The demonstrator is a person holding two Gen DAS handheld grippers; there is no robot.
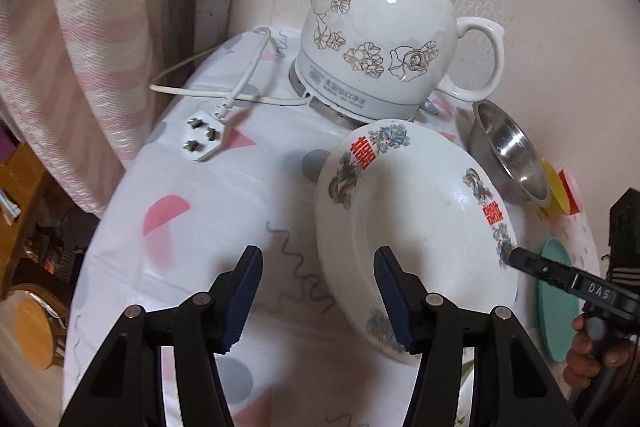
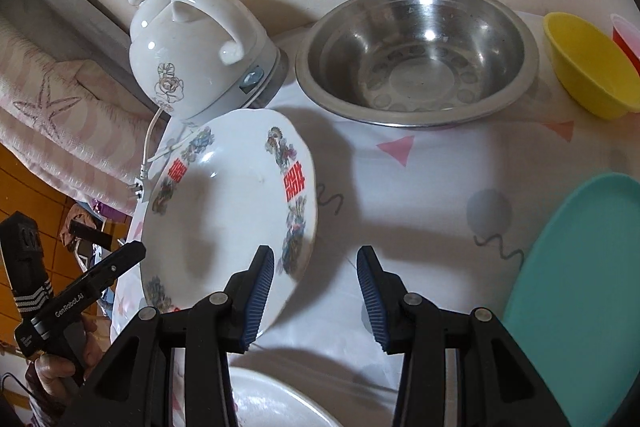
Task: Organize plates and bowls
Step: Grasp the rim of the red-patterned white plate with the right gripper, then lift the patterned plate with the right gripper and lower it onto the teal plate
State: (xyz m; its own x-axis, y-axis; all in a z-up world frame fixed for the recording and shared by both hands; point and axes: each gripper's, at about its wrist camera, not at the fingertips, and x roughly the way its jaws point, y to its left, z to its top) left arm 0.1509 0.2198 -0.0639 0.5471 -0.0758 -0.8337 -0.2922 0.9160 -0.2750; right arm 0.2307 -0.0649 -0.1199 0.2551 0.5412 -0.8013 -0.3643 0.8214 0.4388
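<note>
Left wrist view: both fingers (image 1: 316, 293) released, one hiding the patterned plate (image 1: 416, 211) rim

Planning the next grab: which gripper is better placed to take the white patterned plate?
Left gripper: its open jaws already straddle the white patterned plate rim. The right gripper hangs beside it over bare cloth.

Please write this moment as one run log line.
left gripper: open, at plate rim | right gripper: open, at plate rim | plate: beside kettle

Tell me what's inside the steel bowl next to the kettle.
The steel bowl looks empty: only its shiny bottom with a ring of stamped dimples shows. Whatever lies under it on the tablecloth is covered.
</note>
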